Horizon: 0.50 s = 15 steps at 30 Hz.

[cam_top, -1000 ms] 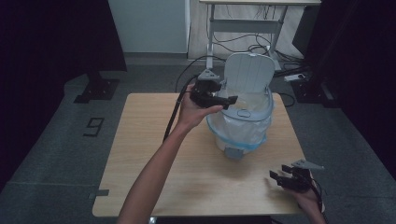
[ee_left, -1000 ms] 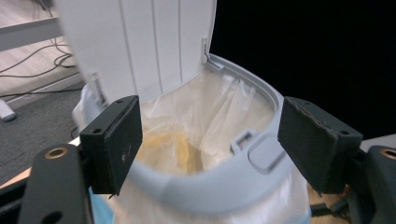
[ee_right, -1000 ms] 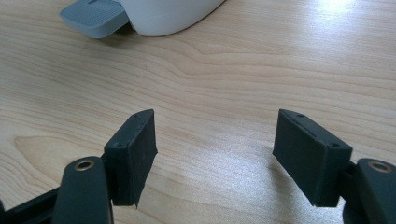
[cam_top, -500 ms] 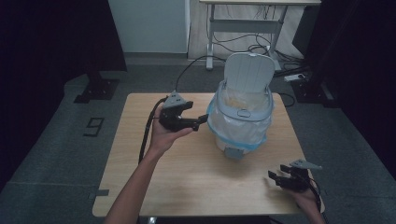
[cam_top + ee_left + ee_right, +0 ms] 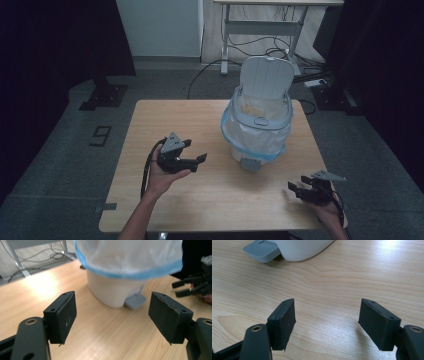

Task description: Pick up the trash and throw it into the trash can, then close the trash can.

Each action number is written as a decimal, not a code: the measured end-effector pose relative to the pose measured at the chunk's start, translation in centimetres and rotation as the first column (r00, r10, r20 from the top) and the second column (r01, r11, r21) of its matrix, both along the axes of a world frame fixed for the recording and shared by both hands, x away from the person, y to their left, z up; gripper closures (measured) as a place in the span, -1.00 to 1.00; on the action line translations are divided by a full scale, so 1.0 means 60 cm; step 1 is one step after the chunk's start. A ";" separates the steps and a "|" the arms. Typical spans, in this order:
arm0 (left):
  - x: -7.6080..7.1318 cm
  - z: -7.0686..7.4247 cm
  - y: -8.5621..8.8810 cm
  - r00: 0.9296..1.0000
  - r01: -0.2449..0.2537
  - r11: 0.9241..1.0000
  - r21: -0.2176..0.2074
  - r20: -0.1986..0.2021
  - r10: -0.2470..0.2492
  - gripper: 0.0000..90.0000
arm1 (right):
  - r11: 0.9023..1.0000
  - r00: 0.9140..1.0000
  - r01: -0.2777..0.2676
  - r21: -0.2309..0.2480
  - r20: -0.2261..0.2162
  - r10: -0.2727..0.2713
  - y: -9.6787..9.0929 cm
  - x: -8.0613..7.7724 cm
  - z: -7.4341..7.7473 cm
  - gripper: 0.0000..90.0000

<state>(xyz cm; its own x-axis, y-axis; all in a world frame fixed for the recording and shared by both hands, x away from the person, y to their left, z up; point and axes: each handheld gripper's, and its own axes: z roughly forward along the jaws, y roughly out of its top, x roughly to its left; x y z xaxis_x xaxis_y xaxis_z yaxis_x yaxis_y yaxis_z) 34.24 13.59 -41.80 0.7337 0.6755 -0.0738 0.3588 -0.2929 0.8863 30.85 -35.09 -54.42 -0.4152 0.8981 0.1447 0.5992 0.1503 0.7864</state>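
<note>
Pedal bin with lid raised on a wooden table; both grippers empty, jaws spread.

The white pedal bin [image 5: 257, 132] stands on the far right part of the table [image 5: 150, 120], lid [image 5: 266, 77] upright and tilted back, a clear liner bag with a blue hem [image 5: 235, 137] folded over its rim. Its grey pedal [image 5: 250, 164] faces the near edge. The left gripper [image 5: 200, 161] is held above the table's near-left area, left of the bin and apart from it, jaws spread and pointed right toward the bin base; nothing lies between them. The right gripper [image 5: 295, 189] sits at the near right corner, jaws spread over bare wood, pointing left. In the left gripper view, the bin [image 5: 113, 290] and pedal [image 5: 135, 301] lie ahead. In the right gripper view, the pedal [image 5: 262, 250] is at far left.
</note>
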 end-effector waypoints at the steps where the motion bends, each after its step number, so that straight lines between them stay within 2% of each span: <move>1: 0.000 0.000 0.000 1.000 0.000 1.000 0.000 0.000 0.000 -0.50 | 1.000 1.000 0.000 0.000 0.000 0.000 0.000 0.000 0.000 -0.36; 3: -0.005 -0.027 0.008 1.000 -0.008 1.000 -0.003 -0.026 0.008 -0.50 | 1.000 1.000 0.002 0.001 0.001 -0.002 -0.001 0.000 0.000 -0.36; 6: -0.005 -0.049 0.011 0.999 -0.016 1.000 -0.006 -0.050 0.015 -0.50 | 1.000 1.000 0.006 0.006 0.003 -0.007 -0.002 0.001 0.001 -0.36; 7: -0.005 -0.049 0.011 0.999 -0.016 1.000 -0.006 -0.050 0.015 -0.50 | 1.000 1.000 0.006 0.006 0.003 -0.007 -0.002 0.001 0.001 -0.36; 8: -0.003 -0.059 0.011 0.998 -0.017 1.000 0.012 -0.061 0.018 -0.49 | 1.000 1.000 0.010 0.008 0.006 -0.010 -0.002 0.001 0.002 -0.36; 9: -0.002 -0.061 0.010 0.998 -0.021 0.999 0.027 -0.061 0.023 -0.50 | 1.000 1.000 0.011 0.008 0.007 -0.011 -0.002 0.001 0.003 -0.36; 15: 0.000 -0.067 0.010 0.997 -0.027 0.999 0.030 -0.068 0.029 -0.50 | 1.000 1.000 0.011 0.009 0.022 -0.011 -0.002 0.001 0.009 -0.37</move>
